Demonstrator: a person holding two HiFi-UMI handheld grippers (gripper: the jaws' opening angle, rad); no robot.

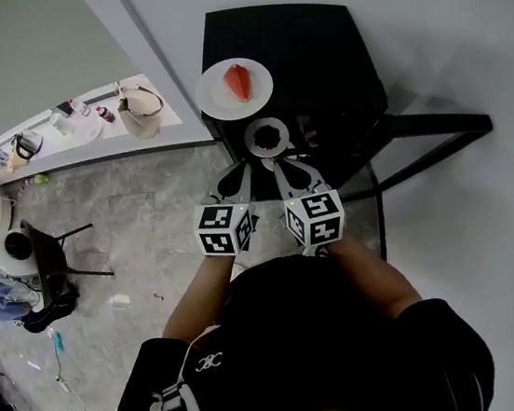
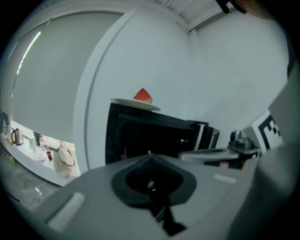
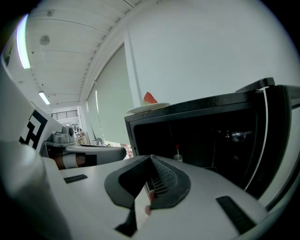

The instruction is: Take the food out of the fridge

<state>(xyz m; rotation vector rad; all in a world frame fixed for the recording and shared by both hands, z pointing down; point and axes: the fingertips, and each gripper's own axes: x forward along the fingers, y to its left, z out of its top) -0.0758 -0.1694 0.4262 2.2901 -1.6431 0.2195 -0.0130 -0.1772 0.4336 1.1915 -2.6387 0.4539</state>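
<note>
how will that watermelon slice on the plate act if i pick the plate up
The watermelon slice rises to a narrow peak in the left gripper view, so it may tip over if the plate tilts. Its cut flesh is likely moist, so it could slide on the smooth white surface. It would probably bruise under a hard squeeze.
</note>
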